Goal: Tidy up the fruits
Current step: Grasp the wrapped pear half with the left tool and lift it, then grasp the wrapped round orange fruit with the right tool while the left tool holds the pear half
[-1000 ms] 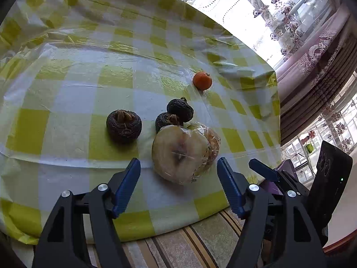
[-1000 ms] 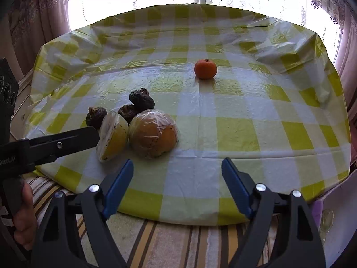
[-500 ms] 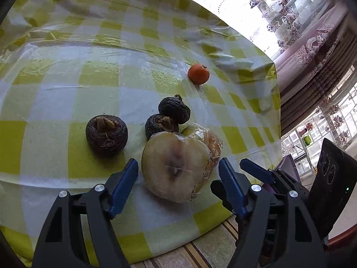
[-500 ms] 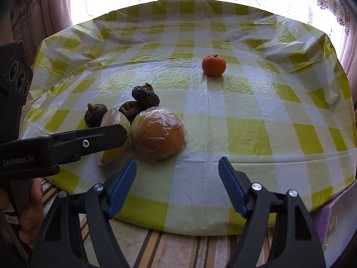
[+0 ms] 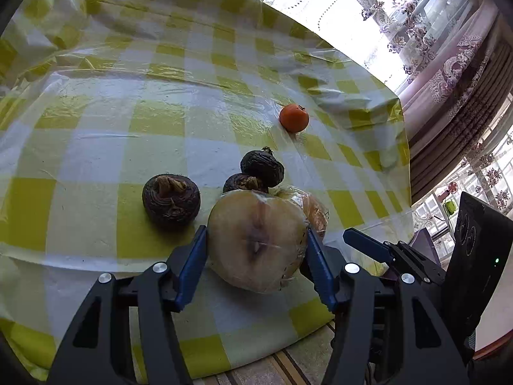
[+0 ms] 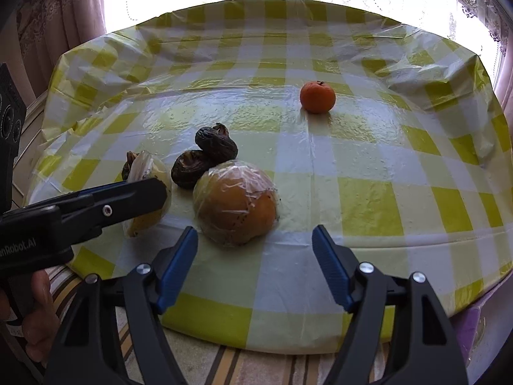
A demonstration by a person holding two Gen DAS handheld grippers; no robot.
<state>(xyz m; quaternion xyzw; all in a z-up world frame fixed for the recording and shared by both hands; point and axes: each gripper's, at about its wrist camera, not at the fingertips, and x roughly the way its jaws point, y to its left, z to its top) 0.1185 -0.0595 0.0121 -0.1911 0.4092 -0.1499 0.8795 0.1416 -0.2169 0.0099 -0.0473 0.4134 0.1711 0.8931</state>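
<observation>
Now left hand-held gripper (image 5: 256,256) clamps wrapped fruit half (image 5: 256,240); right hand-held gripper (image 6: 255,253) spread.

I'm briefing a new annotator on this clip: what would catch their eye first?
Probably the left tongs, closed on a plastic-wrapped fruit half at the near edge of the yellow checked tablecloth. Next, the second wrapped half before the open right tongs, and a lone orange farther back.
</observation>
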